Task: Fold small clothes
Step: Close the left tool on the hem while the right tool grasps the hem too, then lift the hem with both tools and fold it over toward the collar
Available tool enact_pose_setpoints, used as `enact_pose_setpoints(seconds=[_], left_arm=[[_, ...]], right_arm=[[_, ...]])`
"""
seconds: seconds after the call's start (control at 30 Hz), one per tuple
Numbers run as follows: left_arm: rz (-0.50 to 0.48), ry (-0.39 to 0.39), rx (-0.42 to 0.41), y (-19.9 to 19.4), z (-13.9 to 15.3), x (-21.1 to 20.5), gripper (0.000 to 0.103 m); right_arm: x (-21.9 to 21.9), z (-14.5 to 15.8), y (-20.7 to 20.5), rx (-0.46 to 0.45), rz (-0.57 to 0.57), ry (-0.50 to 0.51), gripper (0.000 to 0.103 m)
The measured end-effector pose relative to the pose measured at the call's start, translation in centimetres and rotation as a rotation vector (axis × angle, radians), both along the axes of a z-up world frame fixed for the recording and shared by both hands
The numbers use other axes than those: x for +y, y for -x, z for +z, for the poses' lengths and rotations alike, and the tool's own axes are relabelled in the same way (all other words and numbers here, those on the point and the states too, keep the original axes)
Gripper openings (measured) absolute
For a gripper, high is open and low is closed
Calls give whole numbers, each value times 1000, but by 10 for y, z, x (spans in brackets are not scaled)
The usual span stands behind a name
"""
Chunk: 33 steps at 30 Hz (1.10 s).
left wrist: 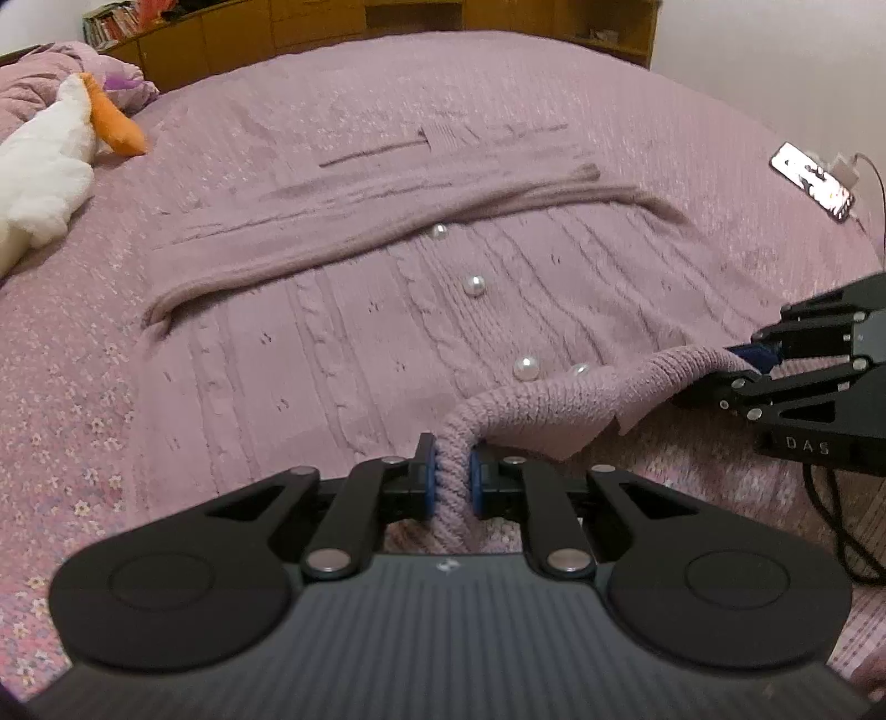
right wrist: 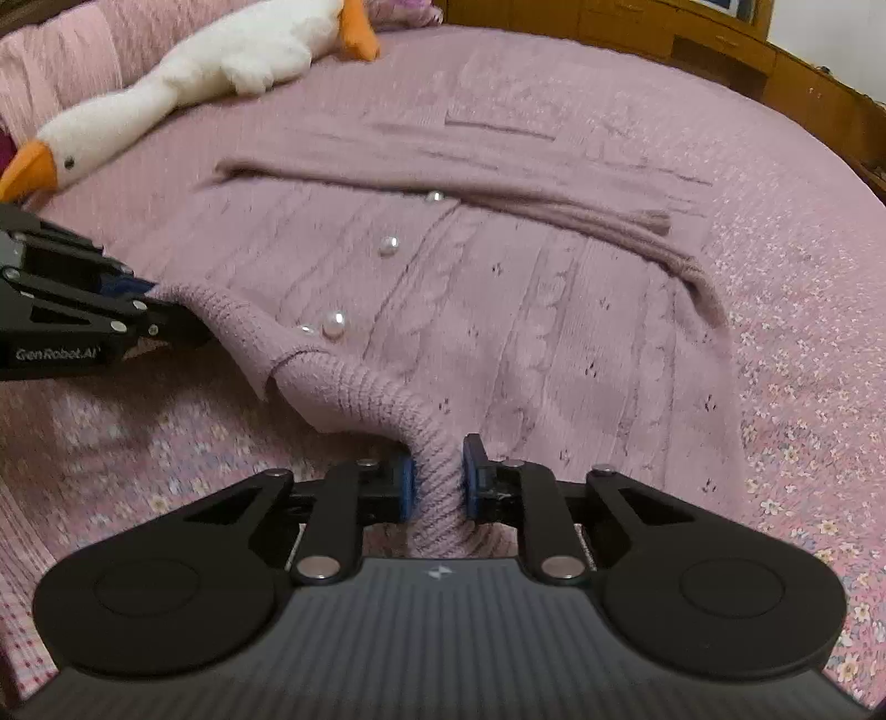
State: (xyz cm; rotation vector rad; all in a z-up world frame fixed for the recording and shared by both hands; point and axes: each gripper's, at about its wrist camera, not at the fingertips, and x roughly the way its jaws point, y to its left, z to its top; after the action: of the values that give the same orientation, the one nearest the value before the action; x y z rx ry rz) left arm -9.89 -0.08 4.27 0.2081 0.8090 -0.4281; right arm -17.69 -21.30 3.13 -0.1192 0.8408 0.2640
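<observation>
A mauve cable-knit cardigan (left wrist: 343, 343) with pearl buttons (left wrist: 475, 286) lies flat on the bed, its sleeves folded across the chest. My left gripper (left wrist: 451, 471) is shut on the ribbed hem (left wrist: 554, 404), lifted a little off the bed. My right gripper (left wrist: 745, 360) enters from the right and is shut on the same hem further along. In the right wrist view the cardigan (right wrist: 554, 310) spreads ahead; my right gripper (right wrist: 437, 476) pinches the hem (right wrist: 354, 382), and my left gripper (right wrist: 152, 299) holds it at the left.
A pink floral bedspread (left wrist: 83, 387) covers the bed. A white plush goose (right wrist: 221, 61) lies at the far side beside a pink quilt (right wrist: 61, 61). A phone on a charger cable (left wrist: 814, 180) rests at the right edge. Wooden cabinets (left wrist: 332, 27) stand behind.
</observation>
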Motion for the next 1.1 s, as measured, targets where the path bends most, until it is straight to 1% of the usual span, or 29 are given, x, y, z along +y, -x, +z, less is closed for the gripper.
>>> enact_pose_setpoints(seconds=[0.07,0.23,0.6,1.1], left_arm=[[7,16,-9,0,4,1,13],[28,48,-30,-1,14,3,13],[63,107,-93,-7,35,5,13],[106,161,-157,-24,56,6,13]], right_arm=[[-2,4,0,-18,-11,-20,15],[-4,13,2,-69,-34,-56,14],[-10,33,0,-163,-90,-147,13],[-8,57,-16,-270,-111,-151,13]])
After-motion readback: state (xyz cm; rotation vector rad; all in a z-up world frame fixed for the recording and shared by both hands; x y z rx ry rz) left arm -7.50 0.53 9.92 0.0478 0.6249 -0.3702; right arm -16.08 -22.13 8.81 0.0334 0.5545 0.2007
